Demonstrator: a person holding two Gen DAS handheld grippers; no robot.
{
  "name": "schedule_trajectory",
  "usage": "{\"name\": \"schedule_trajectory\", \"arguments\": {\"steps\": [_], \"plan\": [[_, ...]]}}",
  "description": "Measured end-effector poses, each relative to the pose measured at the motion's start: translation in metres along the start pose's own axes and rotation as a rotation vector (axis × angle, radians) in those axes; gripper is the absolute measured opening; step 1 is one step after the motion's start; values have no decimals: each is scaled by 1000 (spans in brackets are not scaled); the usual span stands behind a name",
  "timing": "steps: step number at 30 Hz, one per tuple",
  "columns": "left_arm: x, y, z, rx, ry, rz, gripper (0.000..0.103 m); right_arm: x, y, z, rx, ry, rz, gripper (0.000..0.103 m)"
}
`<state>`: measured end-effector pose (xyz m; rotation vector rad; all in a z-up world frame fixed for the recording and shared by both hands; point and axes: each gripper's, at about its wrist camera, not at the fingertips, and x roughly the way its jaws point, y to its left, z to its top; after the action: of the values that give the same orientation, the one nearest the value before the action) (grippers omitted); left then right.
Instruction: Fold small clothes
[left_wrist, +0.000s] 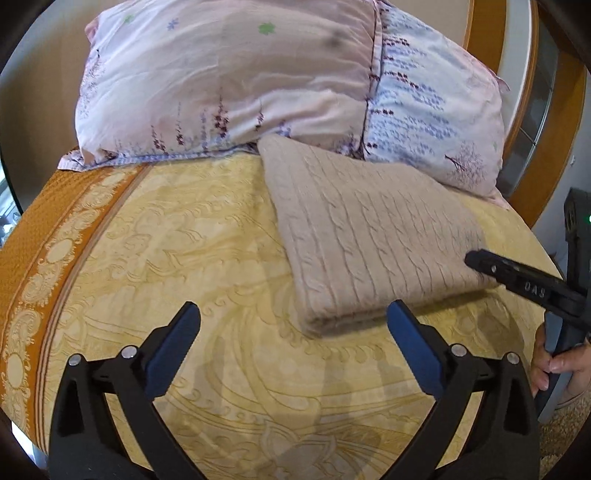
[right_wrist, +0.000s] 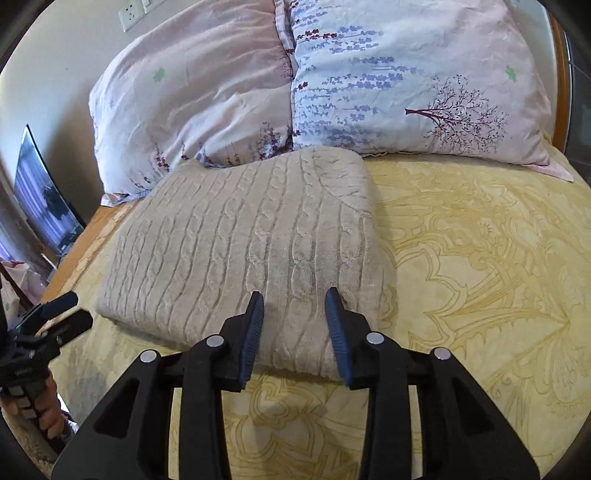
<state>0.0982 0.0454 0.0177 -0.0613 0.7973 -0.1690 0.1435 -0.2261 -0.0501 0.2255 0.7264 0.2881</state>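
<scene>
A beige cable-knit sweater lies folded into a thick rectangle on the yellow patterned bed cover, its far edge against the pillows. My left gripper is wide open, low over the cover just before the sweater's near left corner, with nothing pressed between its blue pads. In the right wrist view my right gripper hovers partly open over the near edge of the sweater; the pads stand apart from the knit. The right gripper also shows at the sweater's right side, and the left gripper at far left.
Two floral pillows rest at the head of the bed behind the sweater. An orange border runs along the bed's left edge. A hand grips the right handle. A wall socket is above the pillows.
</scene>
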Motion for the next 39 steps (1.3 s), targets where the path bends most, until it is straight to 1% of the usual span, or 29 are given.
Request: {"name": "schedule_trajectory", "arguments": {"steps": [2,3,4,5,6,8,10,15,16,19,21,24,27,32,39], "plan": [[3,-3,-3,8,23,13,101,-11,-1,-1,23,-46,-23,37],[4,-4,-4,14,30,18,101,-18,-1,-1,21,-76,-44,44],[4,-5,-6,21,35,24,101,-24,-2,-3,24,-98,-62,63],[4,-7,-8,30,41,32,101,-30,-2,-4,29,-116,-82,75],[5,-9,-9,37,45,39,101,-35,-3,-7,32,-136,-100,89],[5,-12,-11,53,53,63,101,-39,-3,-11,29,-147,-121,90],[8,-16,-13,69,62,94,101,-38,-1,-16,20,-130,-138,96],[15,-19,-15,73,99,103,101,-32,10,-29,1,-93,-171,99],[16,-20,-15,70,106,104,101,-31,12,-32,-2,-85,-182,102],[19,-22,-14,75,121,116,101,-29,21,-37,-5,-73,-204,102],[20,-23,-14,81,127,126,101,-26,26,-37,3,-41,-212,102],[24,-25,-13,84,150,143,101,-21,32,-37,-7,-6,-199,102],[29,-23,-13,71,177,162,101,-14,36,-37,-13,37,-212,102],[32,-18,-11,43,201,150,101,-8,35,-37,5,73,-232,102],[36,-20,-9,52,212,141,101,-4,35,-37,9,98,-257,102]]}}
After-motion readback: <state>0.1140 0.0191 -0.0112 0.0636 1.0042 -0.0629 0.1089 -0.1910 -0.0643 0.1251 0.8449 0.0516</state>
